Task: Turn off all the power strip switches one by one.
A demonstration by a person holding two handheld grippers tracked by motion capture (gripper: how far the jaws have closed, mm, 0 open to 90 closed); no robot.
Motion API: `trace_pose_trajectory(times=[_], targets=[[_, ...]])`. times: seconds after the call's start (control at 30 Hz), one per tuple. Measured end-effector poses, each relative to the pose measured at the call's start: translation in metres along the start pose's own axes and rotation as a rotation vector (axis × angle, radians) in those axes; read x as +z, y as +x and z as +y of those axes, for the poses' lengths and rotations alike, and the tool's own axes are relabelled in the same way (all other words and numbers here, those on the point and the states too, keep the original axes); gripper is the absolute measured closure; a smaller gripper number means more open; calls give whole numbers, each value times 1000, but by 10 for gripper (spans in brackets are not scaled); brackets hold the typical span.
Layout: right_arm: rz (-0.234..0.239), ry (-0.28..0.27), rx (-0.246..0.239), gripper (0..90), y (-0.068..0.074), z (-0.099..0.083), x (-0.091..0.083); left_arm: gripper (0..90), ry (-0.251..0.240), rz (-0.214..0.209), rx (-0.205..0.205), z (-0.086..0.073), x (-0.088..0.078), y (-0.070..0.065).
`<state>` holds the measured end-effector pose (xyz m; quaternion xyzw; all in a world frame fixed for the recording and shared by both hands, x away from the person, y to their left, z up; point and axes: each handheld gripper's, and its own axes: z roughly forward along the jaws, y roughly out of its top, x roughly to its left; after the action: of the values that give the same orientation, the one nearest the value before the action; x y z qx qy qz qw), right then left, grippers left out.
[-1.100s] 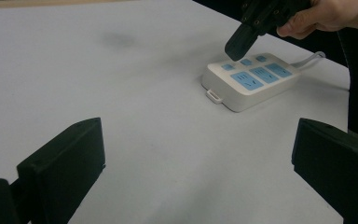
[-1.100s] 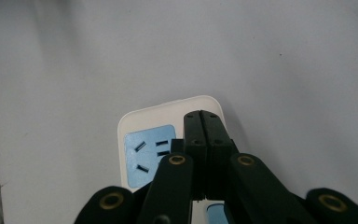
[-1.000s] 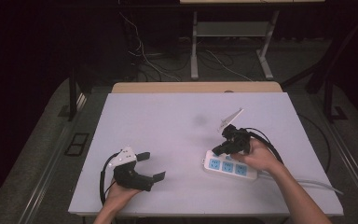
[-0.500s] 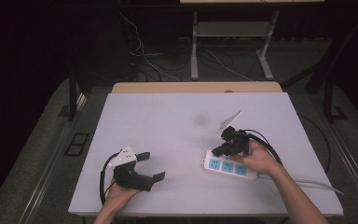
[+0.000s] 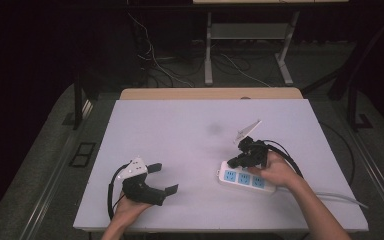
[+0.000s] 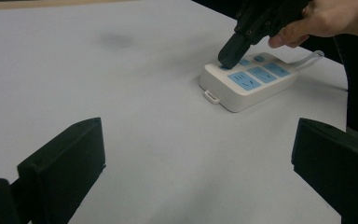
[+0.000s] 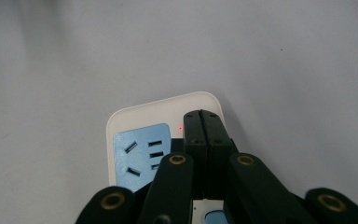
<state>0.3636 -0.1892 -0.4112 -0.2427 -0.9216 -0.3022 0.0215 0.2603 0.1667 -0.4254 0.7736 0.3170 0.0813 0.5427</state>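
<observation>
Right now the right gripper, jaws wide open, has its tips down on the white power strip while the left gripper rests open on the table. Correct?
Not quite: the right gripper's jaws are shut together, as the right gripper view shows. Its tips are on the power strip, and the left gripper does rest open.

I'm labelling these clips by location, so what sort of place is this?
Probably a lab or recording workspace: a plain white table in a dark room, loose cables on the floor behind it, and a metal desk frame beyond.

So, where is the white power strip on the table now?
In the high view, the power strip lies on the table's near-right part, under the shut right hand-held gripper touching its left end.
</observation>
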Motion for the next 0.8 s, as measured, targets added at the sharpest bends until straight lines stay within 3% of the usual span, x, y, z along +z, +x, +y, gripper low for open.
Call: trace_pose_trajectory(times=[0.37,0.7,0.8], targets=[[-12,-15,-26,900,2,-1,0,10,2,3,-6,0,0,2],[-14,-10,-24,899,3,-1,-1,11,0,5,-8,-1,-1,2],[-4,-34,-10,898,1,-1,-5,11,-1,5,-7,0,-1,3]])
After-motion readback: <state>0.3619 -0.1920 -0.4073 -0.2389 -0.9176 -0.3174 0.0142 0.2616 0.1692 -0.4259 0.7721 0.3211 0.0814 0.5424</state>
